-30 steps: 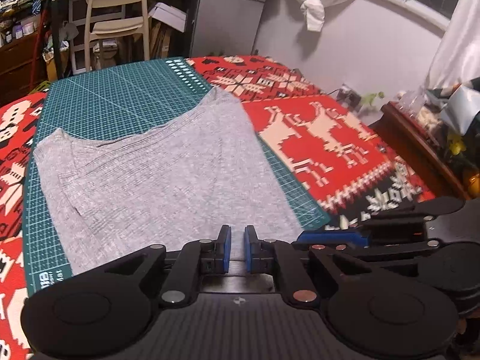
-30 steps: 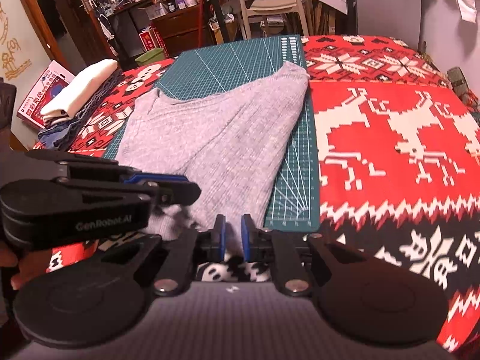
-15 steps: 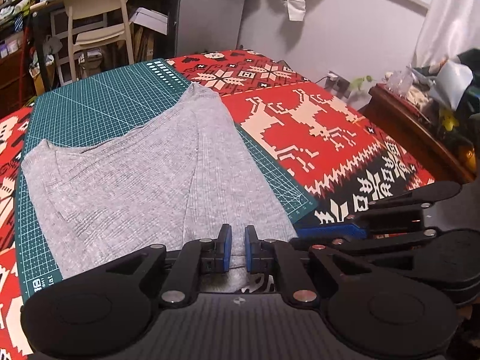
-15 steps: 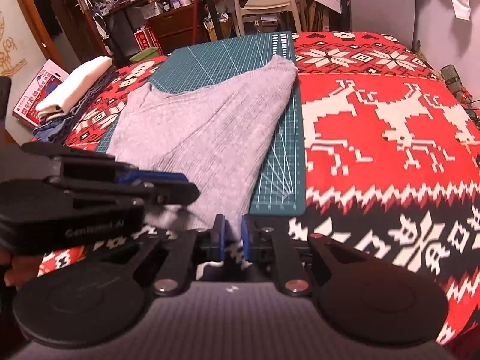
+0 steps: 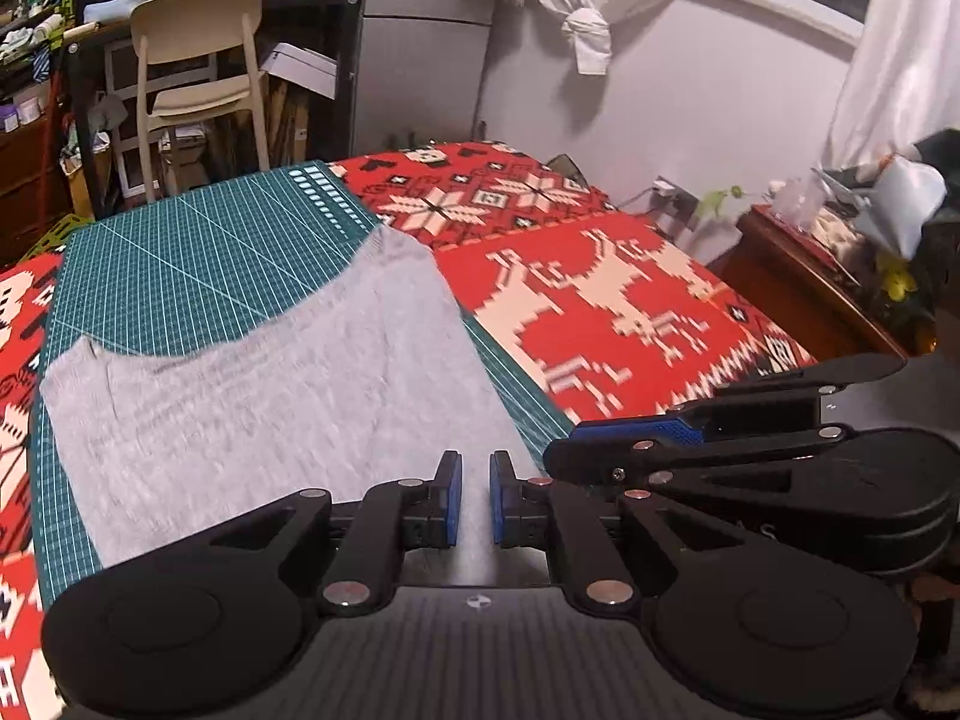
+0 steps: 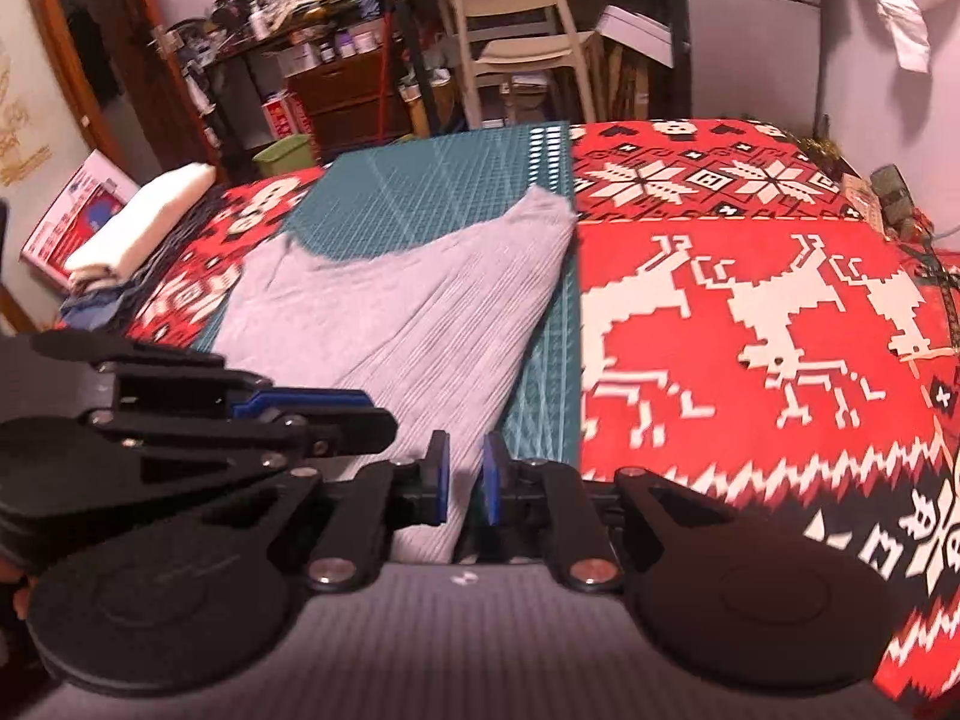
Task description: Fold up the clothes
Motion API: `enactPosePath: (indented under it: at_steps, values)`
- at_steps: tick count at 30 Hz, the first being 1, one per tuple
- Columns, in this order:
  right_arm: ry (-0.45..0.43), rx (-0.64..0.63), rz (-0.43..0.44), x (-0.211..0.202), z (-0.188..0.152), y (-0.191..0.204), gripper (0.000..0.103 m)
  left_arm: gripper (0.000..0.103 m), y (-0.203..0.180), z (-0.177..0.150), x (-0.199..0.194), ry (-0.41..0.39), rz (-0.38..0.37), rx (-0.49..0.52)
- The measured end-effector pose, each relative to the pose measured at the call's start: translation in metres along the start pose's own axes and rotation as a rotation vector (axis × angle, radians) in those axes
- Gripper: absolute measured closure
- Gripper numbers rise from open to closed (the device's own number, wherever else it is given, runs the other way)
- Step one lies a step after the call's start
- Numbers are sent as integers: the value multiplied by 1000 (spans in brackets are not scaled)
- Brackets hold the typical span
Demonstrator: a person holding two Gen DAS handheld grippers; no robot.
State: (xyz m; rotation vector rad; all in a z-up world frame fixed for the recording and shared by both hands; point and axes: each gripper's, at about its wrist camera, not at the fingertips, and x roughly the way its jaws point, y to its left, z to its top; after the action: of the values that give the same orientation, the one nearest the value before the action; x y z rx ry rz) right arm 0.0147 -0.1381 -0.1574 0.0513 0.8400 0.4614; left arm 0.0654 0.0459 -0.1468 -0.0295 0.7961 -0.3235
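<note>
Left wrist view shows us the left gripper [image 5: 475, 501] and right gripper [image 6: 460, 478] each pinching the near hem of the grey ribbed knit garment [image 5: 270, 396] on the green gridded cutting mat [image 5: 180, 264], so we should keep both hem corners level and taut.

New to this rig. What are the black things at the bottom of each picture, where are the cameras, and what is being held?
No robot arm here: a person carries two hand-held grippers, each with a fisheye camera looking forward along its two fingers. One picture comes from the left gripper, the other from the right gripper; each also sees the other gripper beside it. On the bed lies a red patterned blanket, on it a green cutting mat, and on that a grey garment. The garment's near edge runs up between both pairs of blue-padded fingers, which look closed on it. A folded white cloth sits at the far left.
</note>
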Motion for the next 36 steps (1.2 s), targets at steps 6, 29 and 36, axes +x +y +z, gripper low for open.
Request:
enactPosePath:
  at_steps: [6, 29, 36]
  values:
    - [-26, 30, 9, 14, 12, -9, 89, 86, 11, 7, 15, 26, 22, -31]
    - [-26, -27, 5, 3, -8, -5, 94, 93, 14, 13, 10, 12, 27, -41]
    - [-105, 31, -20, 23, 43, -21, 94, 96, 27, 56, 32, -34, 41, -54]
